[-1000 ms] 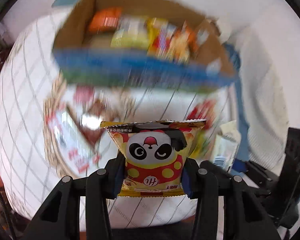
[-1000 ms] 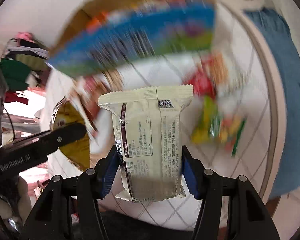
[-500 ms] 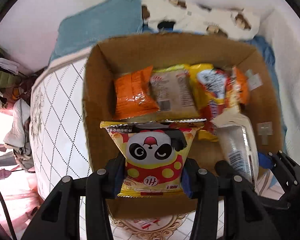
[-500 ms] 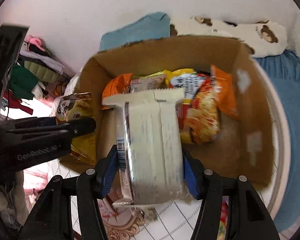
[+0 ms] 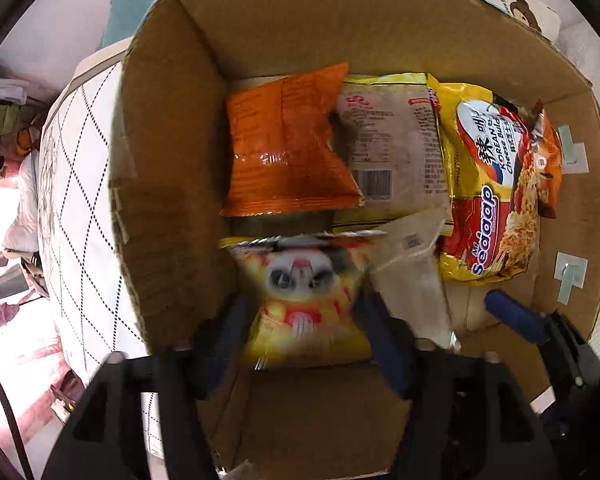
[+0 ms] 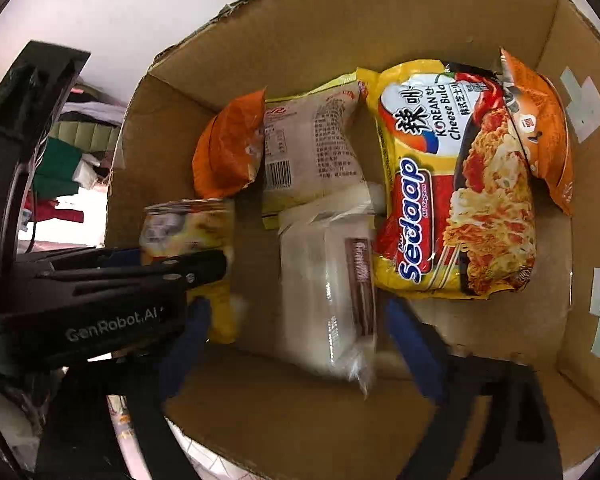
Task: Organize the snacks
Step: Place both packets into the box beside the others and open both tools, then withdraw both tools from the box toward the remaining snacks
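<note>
Both grippers reach down into an open brown cardboard box (image 5: 172,184) that sits on a white quilted mattress (image 5: 80,208) with a dotted diamond pattern. The left gripper (image 5: 304,320) has its blue-padded jaws spread on either side of a yellow snack bag printed with a panda face (image 5: 304,300); the bag is blurred and I cannot tell whether the pads touch it. It sits low in the near-left part of the box, just in front of an orange foil snack packet (image 5: 288,152) lying against the far wall. The right gripper (image 6: 300,344) likewise has its jaws apart, the blue pads standing clear of a pale, translucent white wrapped snack pack with a brown label strip (image 6: 324,292), which lies on the box floor near the middle, beside the panda bag. To the right of the orange packet lies a beige packet with small print and a barcode (image 5: 388,148), and further right a yellow and red Sedaap instant noodle packet (image 6: 456,192) overlapping another orange packet (image 6: 548,132) against the right wall. Pale tape strips (image 6: 584,108) are stuck on the inner right wall. Beyond the box are a teal cloth (image 5: 136,12) and a bear-print pillow (image 5: 528,12).
</note>
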{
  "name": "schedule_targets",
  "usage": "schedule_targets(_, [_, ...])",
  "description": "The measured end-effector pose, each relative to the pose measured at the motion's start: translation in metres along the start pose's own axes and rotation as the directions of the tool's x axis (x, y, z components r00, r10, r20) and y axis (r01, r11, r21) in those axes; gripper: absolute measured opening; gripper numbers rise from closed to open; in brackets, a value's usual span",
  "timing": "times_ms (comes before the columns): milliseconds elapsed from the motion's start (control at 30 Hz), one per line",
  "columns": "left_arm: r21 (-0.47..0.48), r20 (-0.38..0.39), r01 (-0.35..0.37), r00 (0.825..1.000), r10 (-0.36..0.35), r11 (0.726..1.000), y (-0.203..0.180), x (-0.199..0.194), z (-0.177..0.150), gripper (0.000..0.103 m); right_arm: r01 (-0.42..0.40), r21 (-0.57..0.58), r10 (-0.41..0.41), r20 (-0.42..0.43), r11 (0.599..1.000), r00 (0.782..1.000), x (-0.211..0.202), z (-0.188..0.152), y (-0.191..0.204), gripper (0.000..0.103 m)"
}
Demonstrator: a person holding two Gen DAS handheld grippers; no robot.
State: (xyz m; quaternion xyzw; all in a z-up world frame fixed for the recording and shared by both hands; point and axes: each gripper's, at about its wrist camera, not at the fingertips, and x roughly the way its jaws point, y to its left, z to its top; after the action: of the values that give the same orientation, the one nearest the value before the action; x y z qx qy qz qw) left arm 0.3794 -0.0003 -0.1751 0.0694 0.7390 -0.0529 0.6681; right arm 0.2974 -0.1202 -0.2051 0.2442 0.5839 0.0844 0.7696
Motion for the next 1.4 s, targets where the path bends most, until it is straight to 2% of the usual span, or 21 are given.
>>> schedule_targets(100, [0.004,0.015,-0.009,1.0,0.009,1.0,-0.001,-0.002,-0.003,0.075,0.036,-0.019,-0.036,0.005,0.999,0.999,-0.005,0.002,-0.002,0.094])
schedule_targets(267, [-0.034,0.035,0.019,0.999,-0.018,0.999,0.005,-0.007,-0.01,0.075,0.109,-0.026,-0.108,0.017,0.994,0.994,-0.012,0.004,-0.009,0.094])
schedule_targets(467, [-0.073,0.104,0.064,0.993,-0.057,0.995,0.003,-0.024,-0.035,0.075,0.181,-0.02,-0.18,0.033,0.983,0.983,-0.03,-0.002,-0.026,0.094])
schedule_targets(700, [-0.082,0.18,0.081,0.981,-0.065,0.993,0.001,-0.037,-0.061,0.075,0.259,-0.042,-0.256,0.067,0.965,0.964,-0.048,-0.012,-0.029,0.094])
schedule_targets(933, [-0.066,0.269,0.095,0.96,-0.074,0.993,-0.007,-0.057,-0.082,0.075,0.303,-0.056,-0.293,0.142,0.951,0.946,-0.077,-0.031,-0.024,0.094])
schedule_targets(1100, [-0.049,0.324,0.096,0.943,-0.075,0.994,-0.014,-0.066,-0.099,0.075,0.306,-0.052,-0.291,0.191,0.951,0.937,-0.101,-0.05,-0.026,0.094])
schedule_targets(1267, [-0.032,0.399,0.101,0.913,-0.08,0.994,-0.02,-0.084,-0.124,0.075,0.305,-0.049,-0.282,0.26,0.951,0.923,-0.13,-0.074,-0.022,0.094])
schedule_targets(1400, [-0.016,0.463,0.102,0.883,-0.083,0.995,-0.023,-0.101,-0.148,0.075,0.275,-0.031,-0.252,0.319,0.961,0.914,-0.155,-0.095,-0.019,0.094])
